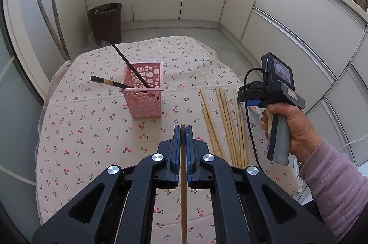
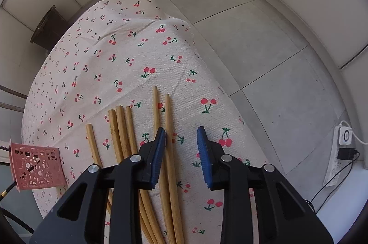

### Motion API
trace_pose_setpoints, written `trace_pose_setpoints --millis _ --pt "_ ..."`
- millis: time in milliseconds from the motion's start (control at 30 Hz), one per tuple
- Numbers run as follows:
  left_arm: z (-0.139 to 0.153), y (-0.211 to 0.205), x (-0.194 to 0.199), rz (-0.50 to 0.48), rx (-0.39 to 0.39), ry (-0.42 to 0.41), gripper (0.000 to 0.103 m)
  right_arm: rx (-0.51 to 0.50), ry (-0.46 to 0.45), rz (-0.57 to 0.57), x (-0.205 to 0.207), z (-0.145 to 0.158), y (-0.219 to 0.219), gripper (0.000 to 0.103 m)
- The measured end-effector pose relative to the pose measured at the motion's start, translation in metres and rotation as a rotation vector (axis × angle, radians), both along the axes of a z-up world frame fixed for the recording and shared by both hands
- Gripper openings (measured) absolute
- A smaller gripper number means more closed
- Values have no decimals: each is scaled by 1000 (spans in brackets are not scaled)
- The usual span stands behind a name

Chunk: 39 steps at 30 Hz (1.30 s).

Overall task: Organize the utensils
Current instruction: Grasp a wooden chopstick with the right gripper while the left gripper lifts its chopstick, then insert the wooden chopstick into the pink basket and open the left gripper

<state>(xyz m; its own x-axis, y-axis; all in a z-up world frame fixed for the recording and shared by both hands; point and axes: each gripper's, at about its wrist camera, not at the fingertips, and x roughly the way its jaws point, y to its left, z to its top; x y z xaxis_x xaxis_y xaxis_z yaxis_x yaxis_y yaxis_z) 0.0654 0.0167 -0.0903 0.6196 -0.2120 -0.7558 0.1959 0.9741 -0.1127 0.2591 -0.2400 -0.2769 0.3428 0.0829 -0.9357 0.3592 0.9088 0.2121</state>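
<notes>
A single bamboo chopstick [image 1: 183,186] is pinched by the left tongs [image 1: 183,129] short of the pink holder [image 1: 145,92]. The right tongs [image 2: 181,133] are spread over the loose chopsticks [image 2: 124,136] laid on the table [image 2: 128,55].

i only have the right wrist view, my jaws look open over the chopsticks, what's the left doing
Observer: The left gripper is shut on one wooden chopstick.
Operator: where's it aimed
Observer: It is above the cloth, with the pink basket ahead and to its left.
Operator: anything in the basket yet
Observer: Two black chopsticks lean out of it. No wooden ones show inside.
Operator: how does my gripper look from there
Observer: The right gripper is hidden there; only its handle in the hand shows, beside the loose chopsticks.
</notes>
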Motion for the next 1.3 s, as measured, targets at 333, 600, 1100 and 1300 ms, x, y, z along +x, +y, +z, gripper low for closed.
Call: trace_pose_setpoints --millis 333,600,1100,1300 --pt "8 11 -2 47 -7 -34 4 16 -57 60 -6 4 10 6" --pt "19 19 -8 43 -39 -57 4 58 -230 152 -50 66 22 6" --pt "39 26 -34 67 -31 -134 4 142 -442 308 -123 154 31 6" --pt "57 32 -33 76 -65 -171 4 175 -504 308 -125 179 29 6"
